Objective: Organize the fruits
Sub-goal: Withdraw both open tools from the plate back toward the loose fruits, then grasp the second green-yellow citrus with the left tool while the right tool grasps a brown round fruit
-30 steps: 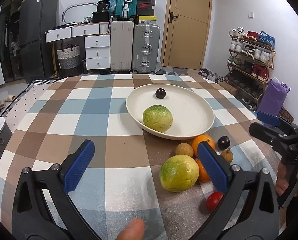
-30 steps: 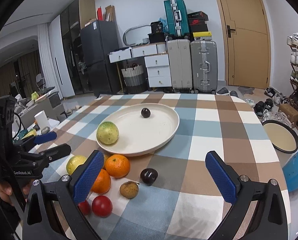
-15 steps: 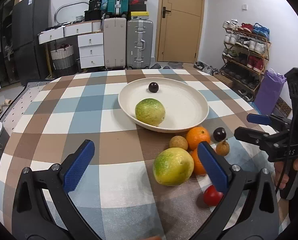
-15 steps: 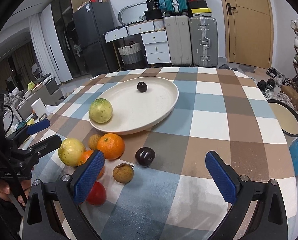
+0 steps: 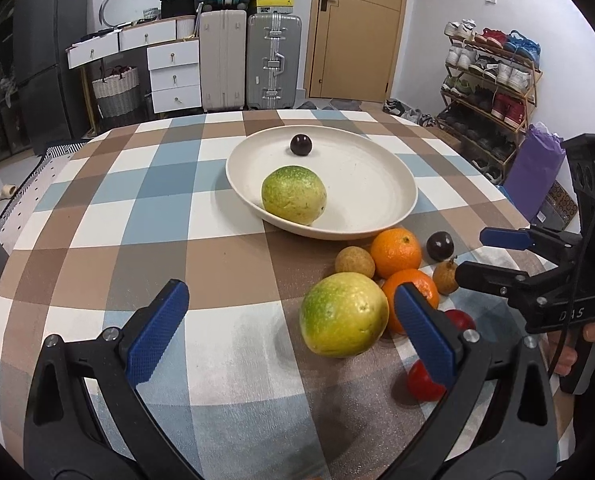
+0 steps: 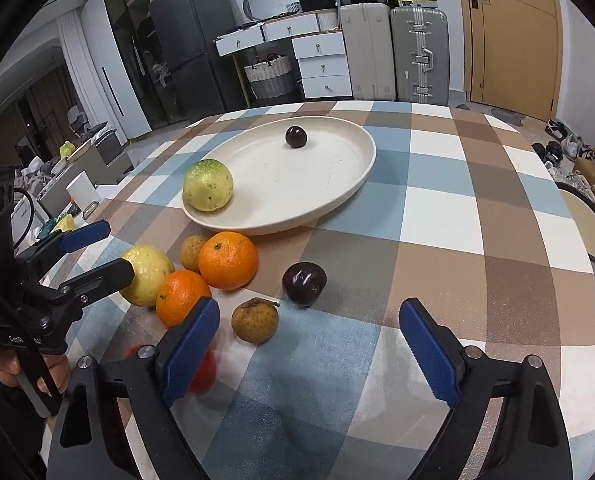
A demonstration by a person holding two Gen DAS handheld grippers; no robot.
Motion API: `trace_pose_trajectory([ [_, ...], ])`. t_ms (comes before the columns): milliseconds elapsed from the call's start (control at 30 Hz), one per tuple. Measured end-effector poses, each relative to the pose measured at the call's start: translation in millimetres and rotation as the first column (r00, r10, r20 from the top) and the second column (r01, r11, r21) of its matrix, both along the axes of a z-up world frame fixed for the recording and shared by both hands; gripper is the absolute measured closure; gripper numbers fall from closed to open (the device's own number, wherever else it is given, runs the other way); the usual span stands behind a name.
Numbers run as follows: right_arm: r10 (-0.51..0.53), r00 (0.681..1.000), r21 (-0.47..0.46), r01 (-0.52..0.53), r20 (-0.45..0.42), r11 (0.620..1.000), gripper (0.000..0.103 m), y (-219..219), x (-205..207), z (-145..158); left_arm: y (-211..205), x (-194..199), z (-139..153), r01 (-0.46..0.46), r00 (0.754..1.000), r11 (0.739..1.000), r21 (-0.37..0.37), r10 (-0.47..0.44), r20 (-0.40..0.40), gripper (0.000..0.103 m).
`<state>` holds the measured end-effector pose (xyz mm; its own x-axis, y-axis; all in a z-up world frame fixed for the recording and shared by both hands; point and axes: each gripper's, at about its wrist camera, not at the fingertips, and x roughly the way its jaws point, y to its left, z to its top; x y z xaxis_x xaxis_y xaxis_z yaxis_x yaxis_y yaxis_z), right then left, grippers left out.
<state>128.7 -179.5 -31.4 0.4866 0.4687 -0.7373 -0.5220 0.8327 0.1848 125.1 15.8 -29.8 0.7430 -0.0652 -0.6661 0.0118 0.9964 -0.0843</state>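
Note:
A cream plate (image 5: 381,184) (image 6: 337,184) holds a green-yellow fruit (image 5: 293,195) (image 6: 208,185) and a dark plum (image 5: 300,144) (image 6: 296,136). On the checked cloth lie a second green-yellow fruit (image 5: 343,314) (image 6: 147,275), two oranges (image 5: 396,253) (image 6: 228,260), two small brown fruits (image 6: 255,320), a dark plum (image 5: 440,245) (image 6: 304,283) and two red fruits (image 5: 423,380), partly hidden. My left gripper (image 5: 289,332) is open, its jaws either side of the near green-yellow fruit. My right gripper (image 6: 317,344) is open, near the brown fruit and plum.
The round table's edge (image 6: 577,264) curves at the right, with a basin (image 6: 589,224) on the floor beyond. Suitcases (image 5: 273,60), drawers (image 5: 173,76) and a shoe rack (image 5: 489,92) stand behind. Each gripper shows in the other's view (image 5: 537,272) (image 6: 57,272).
Both grippers have come lower and closer to the loose fruit. The left one now brackets the near green-yellow fruit. The fruit has not moved.

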Motion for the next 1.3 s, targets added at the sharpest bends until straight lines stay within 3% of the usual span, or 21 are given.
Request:
trace_pose_trajectory([
  [367,0.077,0.996,0.029,-0.075,-0.056,0.997,0.033,8,-4,-5,-2,1,-1,-0.004,1.000,1.000,-0.001,0.004,-0.008,0.001],
  [733,0.139,0.989,0.035,-0.137,-0.054,0.990,0.058,16,-11,-5,-1,1,-3,-0.003,1.000,1.000,-0.001,0.003,-0.014,0.001],
  [1033,0.151,0.986,0.046,-0.148,-0.074,0.988,0.065,17,-11,-6,0,4,-5,-0.002,1.000,1.000,-0.001,0.002,-0.021,0.001],
  [1133,0.148,0.986,0.053,-0.144,-0.081,0.988,0.075,16,-9,-7,0,4,-5,-0.003,1.000,1.000,-0.001,0.003,-0.021,0.001],
  [1300,0.153,0.985,0.065,-0.148,-0.078,0.987,0.076,15,-9,-6,1,5,-6,-0.002,1.000,1.000,-0.009,0.002,-0.020,0.001],
])
